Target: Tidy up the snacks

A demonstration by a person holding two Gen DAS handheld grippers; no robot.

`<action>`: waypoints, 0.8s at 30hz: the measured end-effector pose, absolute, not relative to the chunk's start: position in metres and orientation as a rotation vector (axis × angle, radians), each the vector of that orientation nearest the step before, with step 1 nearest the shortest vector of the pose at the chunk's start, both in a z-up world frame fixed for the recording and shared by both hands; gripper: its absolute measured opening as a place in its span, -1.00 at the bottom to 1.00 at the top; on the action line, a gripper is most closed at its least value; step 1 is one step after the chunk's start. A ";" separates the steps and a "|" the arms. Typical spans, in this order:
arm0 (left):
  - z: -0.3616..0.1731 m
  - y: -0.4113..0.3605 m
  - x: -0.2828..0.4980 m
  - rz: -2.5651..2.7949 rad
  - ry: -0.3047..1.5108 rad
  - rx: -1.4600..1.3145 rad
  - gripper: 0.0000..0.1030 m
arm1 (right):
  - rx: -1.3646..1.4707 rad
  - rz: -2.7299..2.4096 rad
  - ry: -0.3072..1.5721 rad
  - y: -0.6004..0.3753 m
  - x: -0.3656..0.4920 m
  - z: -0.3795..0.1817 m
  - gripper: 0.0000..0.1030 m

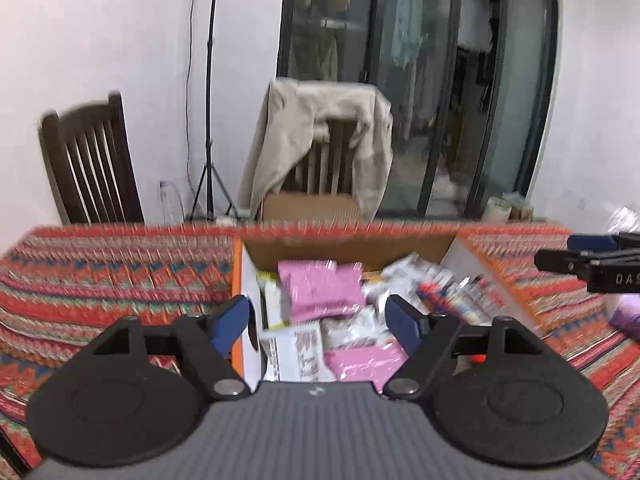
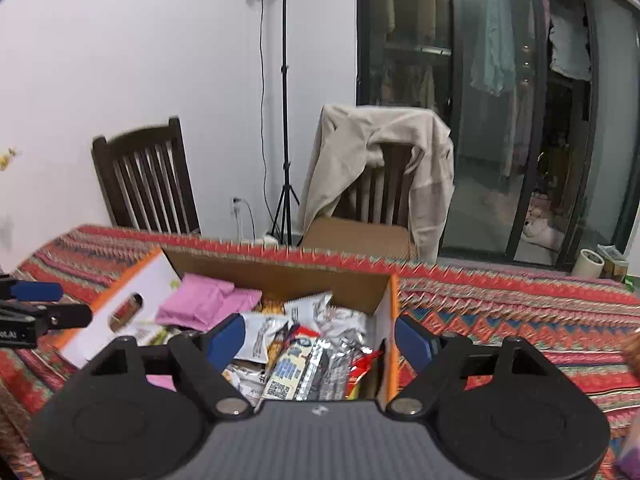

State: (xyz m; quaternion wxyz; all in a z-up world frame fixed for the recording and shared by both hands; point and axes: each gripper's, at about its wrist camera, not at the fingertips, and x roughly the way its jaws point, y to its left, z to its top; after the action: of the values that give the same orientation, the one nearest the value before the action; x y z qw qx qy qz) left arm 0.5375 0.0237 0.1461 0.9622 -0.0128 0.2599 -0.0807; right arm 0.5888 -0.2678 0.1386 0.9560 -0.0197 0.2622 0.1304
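An open cardboard box (image 1: 344,245) with orange-and-white sides sits on the patterned tablecloth. It also shows in the right wrist view (image 2: 280,270). It holds several snack packets: pink packets (image 1: 320,290) (image 2: 208,300) and silver and white wrappers (image 2: 332,356). My left gripper (image 1: 316,312) is open and empty above the box's near side. My right gripper (image 2: 320,334) is open and empty above the box's near right part. Each gripper shows at the edge of the other's view: the right one (image 1: 592,260), the left one (image 2: 40,308).
Red patterned tablecloth (image 1: 100,276) (image 2: 520,308) covers the table. Two dark wooden chairs (image 2: 148,184) stand behind it, one draped with a beige jacket (image 2: 384,156) and holding a cardboard box (image 2: 356,236). A tripod stand (image 2: 285,120) is by the wall. A purple item (image 1: 628,316) lies at right.
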 end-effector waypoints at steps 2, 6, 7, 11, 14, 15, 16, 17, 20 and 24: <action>0.171 0.026 0.507 -0.168 0.469 -0.038 0.70 | -0.035 0.271 0.505 -0.275 0.567 0.160 0.61; 0.200 0.024 0.443 -0.200 0.404 -0.041 0.84 | -0.045 0.273 0.425 -0.285 0.511 0.198 0.77; 0.202 0.023 0.427 -0.210 0.392 -0.040 0.86 | -0.050 0.275 0.410 -0.286 0.497 0.206 0.77; 0.201 0.020 0.352 -0.234 0.349 -0.029 0.96 | -0.051 0.301 0.367 -0.293 0.437 0.223 0.82; 0.192 0.021 0.294 -0.242 0.315 -0.006 1.00 | -0.044 0.323 0.337 -0.300 0.385 0.224 0.86; 0.188 0.021 0.276 -0.236 0.295 0.005 1.00 | -0.048 0.328 0.329 -0.301 0.368 0.222 0.87; 0.184 0.021 0.262 -0.227 0.282 0.011 1.00 | -0.056 0.337 0.321 -0.302 0.348 0.219 0.88; 0.178 0.021 0.246 -0.220 0.275 0.020 1.00 | -0.059 0.342 0.313 -0.304 0.333 0.216 0.89; 0.159 0.017 0.202 -0.203 0.258 0.028 1.00 | -0.070 0.351 0.289 -0.309 0.284 0.204 0.89; 0.132 0.015 0.147 -0.195 0.237 0.012 1.00 | -0.051 0.368 0.264 -0.314 0.216 0.182 0.99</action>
State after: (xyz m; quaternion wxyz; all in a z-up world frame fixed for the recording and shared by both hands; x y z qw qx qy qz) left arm 0.1474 0.0152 0.1320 0.9883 0.0058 0.1181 -0.0969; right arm 0.2155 -0.3138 0.1821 0.9741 -0.0251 0.1308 0.1825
